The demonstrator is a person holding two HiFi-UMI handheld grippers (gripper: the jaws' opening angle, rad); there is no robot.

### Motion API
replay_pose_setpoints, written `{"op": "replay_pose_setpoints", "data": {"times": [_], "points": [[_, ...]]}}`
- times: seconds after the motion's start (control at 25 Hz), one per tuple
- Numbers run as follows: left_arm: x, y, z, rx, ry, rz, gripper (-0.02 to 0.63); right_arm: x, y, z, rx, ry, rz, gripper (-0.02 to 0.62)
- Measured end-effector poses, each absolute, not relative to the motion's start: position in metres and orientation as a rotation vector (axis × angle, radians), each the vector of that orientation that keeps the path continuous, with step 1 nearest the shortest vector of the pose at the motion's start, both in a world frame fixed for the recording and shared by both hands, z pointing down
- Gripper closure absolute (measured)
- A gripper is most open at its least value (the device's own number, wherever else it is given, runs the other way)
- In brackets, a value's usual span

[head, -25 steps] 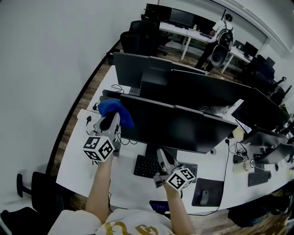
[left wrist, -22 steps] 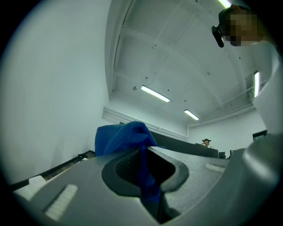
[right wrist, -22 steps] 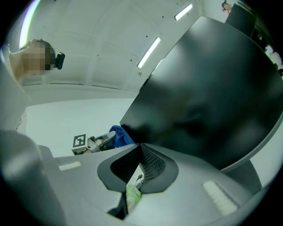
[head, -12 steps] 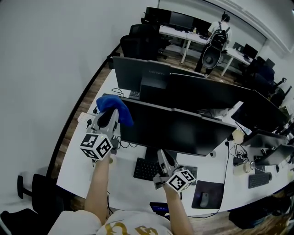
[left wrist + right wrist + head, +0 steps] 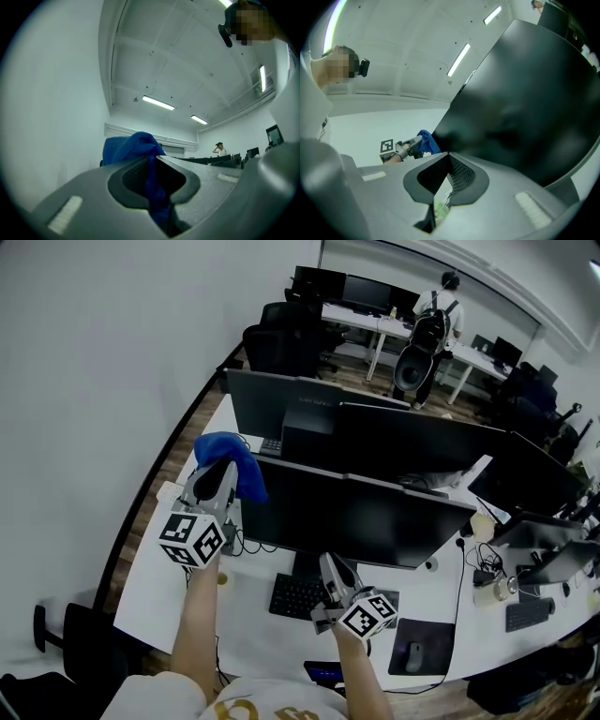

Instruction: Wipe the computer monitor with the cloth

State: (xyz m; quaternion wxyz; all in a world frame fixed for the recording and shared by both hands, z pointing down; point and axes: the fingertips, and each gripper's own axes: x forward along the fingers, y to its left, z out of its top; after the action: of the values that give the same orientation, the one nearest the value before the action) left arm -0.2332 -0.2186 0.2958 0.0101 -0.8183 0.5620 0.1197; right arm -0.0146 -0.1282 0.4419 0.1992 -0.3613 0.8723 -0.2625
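Cloth [image 5: 240, 457], blue, soft and crumpled, pinched in left claw [image 5: 219, 472].

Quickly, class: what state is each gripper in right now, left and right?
Left gripper: closed on the blue cloth.
Right gripper: closed, nothing between its jaws.

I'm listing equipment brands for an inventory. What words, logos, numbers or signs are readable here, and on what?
Nothing can be read.
Far monitor, back: faint logo, too blurred to read.
Shirt: gold print, cut off by the frame edge, unreadable.
Cubes on the left gripper and right gripper: square black-and-white markers, no letters.
Blue cloth: no label visible.
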Motion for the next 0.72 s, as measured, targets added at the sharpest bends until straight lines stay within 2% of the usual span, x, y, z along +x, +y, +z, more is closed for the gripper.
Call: {"op": "replay_pose_setpoints", "data": {"times": [0.4, 0.72], "points": [[-0.227, -0.221, 0.281, -2.507, 1.736, 0.287, 0.561, -0.015, -0.128, 0.441, -0.989, 2.441, -0.74, 0.584], [-0.212, -0.224, 0.275, -2.398, 1.722, 0.073, 0.563, -0.01, -0.128, 0.441, -0.983, 2.444, -0.741, 0.584]]}}
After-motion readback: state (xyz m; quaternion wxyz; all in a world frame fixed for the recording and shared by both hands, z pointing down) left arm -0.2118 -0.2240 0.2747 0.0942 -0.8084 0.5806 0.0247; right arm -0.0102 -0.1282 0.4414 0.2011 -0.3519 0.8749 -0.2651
